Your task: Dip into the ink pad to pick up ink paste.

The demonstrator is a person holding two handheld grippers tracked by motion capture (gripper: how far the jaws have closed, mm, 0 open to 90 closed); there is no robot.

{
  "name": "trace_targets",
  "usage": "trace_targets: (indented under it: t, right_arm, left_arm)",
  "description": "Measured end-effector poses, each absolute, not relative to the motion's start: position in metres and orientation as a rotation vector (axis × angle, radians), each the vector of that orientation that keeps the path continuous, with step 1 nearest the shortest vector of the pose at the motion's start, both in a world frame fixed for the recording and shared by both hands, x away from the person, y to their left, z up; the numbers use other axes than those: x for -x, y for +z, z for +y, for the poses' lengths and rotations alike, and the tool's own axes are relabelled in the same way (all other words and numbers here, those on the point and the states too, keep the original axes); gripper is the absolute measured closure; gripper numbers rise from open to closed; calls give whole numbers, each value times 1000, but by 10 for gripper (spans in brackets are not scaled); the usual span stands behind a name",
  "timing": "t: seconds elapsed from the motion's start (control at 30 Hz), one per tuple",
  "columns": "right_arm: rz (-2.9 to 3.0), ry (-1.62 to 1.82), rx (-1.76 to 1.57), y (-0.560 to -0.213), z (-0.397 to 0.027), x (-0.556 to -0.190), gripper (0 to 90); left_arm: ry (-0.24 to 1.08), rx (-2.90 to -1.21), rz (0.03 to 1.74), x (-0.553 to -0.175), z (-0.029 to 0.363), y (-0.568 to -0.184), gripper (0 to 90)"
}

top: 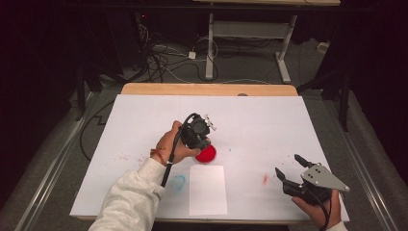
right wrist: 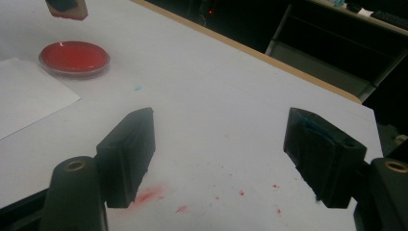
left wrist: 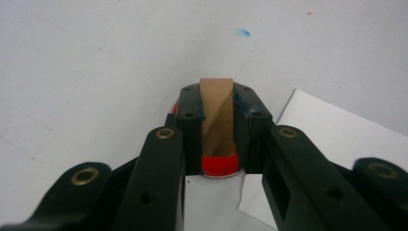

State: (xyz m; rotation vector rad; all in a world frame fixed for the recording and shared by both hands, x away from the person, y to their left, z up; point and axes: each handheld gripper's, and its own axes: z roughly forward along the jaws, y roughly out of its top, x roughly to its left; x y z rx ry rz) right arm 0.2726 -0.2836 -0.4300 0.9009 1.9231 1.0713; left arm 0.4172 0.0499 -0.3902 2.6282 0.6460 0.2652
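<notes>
Dark room, cables (top: 159,60) on grey floor, white-legged desk (top: 250,29) behind.

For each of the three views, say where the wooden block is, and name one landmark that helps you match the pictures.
High view: the wooden block is hidden under the left tongs, above the red dish, centre.
Left gripper view: wooden block clamped between the jaws, centre.
Right gripper view: top left corner, hanging above the dish.
Shared landmark: the red dish beside the white paper sheet.

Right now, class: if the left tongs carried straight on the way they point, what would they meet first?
The left tongs, shut on a wooden block, point down at the red dish. They would probably meet that dish first, though the gap above it is hard to judge.
</notes>
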Motion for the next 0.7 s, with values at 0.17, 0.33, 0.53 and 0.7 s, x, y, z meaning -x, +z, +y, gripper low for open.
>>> trace_targets:
  t: [0.17, 0.33, 0.53, 0.7]
  right_arm:
    - [1927, 1070, -903, -431, -284, -273, 269]
    - [1928, 1069, -902, -431, -283, -273, 269]
    - [1927, 1064, -902, -431, -283, -273, 266]
    - [1928, 1067, -905, -431, -283, -273, 265]
  left_arm:
    - [229, -2645, 651, -420, 47, -406, 739]
    - [229, -2671, 656, -420, 46, -415, 739]
    - [220, -2699, 660, -421, 44, -423, 739]
    - [217, -2688, 655, -421, 44, -429, 739]
